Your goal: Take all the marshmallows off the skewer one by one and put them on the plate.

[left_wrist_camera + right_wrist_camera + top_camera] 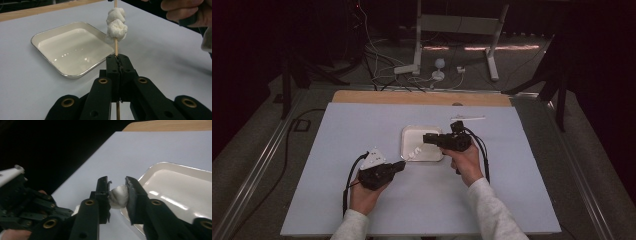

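Left hand-held gripper (119, 62) clamps the thin wooden skewer (116, 47) carrying two white marshmallows (116, 28); right hand-held gripper (117, 186) pinches another white marshmallow (118, 196), seemingly unthreaded yet.

white tray (422, 148) on pale blue table (337, 150).

Dark lab, white-covered table (362, 210), floor cables (377, 65), metal stand legs (494, 60)

Both forearms wear pale grey sleeves (492, 210); the left gripper (398, 165) is black, topped by a grey three-cornered plate (373, 159), a black cable (348, 182) looping beside that plate; the right gripper (428, 138) is black too, with brass-ringed holes (89, 202) along its linkage; its cable (484, 152) is black.
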Available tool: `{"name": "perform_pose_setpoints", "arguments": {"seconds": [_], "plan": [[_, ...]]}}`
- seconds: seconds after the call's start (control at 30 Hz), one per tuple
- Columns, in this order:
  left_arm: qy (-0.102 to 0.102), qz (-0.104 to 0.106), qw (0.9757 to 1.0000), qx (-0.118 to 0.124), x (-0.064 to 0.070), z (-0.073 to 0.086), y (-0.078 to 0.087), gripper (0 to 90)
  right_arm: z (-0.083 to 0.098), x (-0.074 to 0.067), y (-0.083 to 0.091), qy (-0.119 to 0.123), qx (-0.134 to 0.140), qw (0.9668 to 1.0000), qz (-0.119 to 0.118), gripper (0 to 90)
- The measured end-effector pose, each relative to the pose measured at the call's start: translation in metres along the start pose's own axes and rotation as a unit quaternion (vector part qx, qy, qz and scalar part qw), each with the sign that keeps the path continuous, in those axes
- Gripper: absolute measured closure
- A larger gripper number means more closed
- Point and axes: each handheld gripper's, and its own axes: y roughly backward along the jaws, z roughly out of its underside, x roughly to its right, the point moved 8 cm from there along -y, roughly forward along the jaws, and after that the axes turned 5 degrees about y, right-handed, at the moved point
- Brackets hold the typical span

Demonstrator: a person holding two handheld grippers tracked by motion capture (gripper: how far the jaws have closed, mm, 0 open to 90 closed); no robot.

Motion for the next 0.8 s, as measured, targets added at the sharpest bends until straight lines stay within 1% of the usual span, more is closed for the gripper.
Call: {"name": "perform_pose_setpoints", "arguments": {"seconds": [0.1, 0.3, 0.33, 0.37, 0.47, 0.5, 0.63, 0.67, 0.7, 0.73, 0.77, 0.8], "plan": [[0.001, 0.001, 1.0, 0.004, 0.0, 0.0, 0.003, 90.0, -0.002, -0.001, 0.0, 0.003, 0.001, 1.0, 0.002, 77.4], [-0.001, -0.008, 1.0, 0.002, -0.002, -0.001, 0.007, 90.0, -0.005, -0.004, -0.003, 0.021, 0.006, 0.9992, 0.034, 79.7], [-0.003, -0.008, 1.0, 0.001, -0.002, -0.002, 0.007, 90.0, -0.005, -0.004, -0.004, 0.02, 0.007, 0.999, 0.039, 79.9], [-0.006, -0.013, 0.9999, -0.001, -0.003, -0.002, 0.008, 90.0, -0.005, -0.004, -0.005, 0.02, 0.006, 0.9989, 0.043, 80.1], [-0.004, -0.013, 0.9999, -0.002, -0.004, -0.003, 0.008, 90.0, -0.005, -0.002, -0.006, 0.021, 0.001, 0.9979, 0.061, 80.6], [-0.006, -0.016, 0.9998, -0.004, -0.004, -0.003, 0.007, 90.0, -0.005, -0.001, -0.007, 0.02, 0.002, 0.9975, 0.067, 80.8], [-0.005, -0.015, 0.9999, -0.006, -0.005, -0.003, 0.007, 90.0, -0.007, 0.002, -0.007, 0.02, 0.009, 0.9964, 0.082, 81.3], [-0.009, -0.024, 0.9996, -0.014, -0.007, -0.001, 0.008, 90.0, -0.009, 0.009, -0.002, 0.027, 0.018, 0.9912, 0.128, 81.9], [-0.009, -0.028, 0.9994, -0.02, -0.01, 0.001, 0.009, 90.0, -0.012, 0.016, 0.004, 0.016, 0.032, 0.9895, 0.14, 81.9], [0.0, -0.028, 0.9995, -0.016, -0.014, 0.001, 0.012, 90.0, -0.012, 0.016, 0.004, 0.016, 0.032, 0.9895, 0.14, 81.9], [0.012, -0.026, 0.9996, -0.007, -0.018, 0.0, 0.016, 90.0, -0.018, 0.025, 0.017, 0.001, 0.052, 0.9889, 0.139, 81.5], [0.018, -0.024, 0.9996, 0.001, -0.021, -0.002, 0.018, 90.0, -0.018, 0.025, 0.02, 0.005, 0.045, 0.9901, 0.133, 81.2]]}}
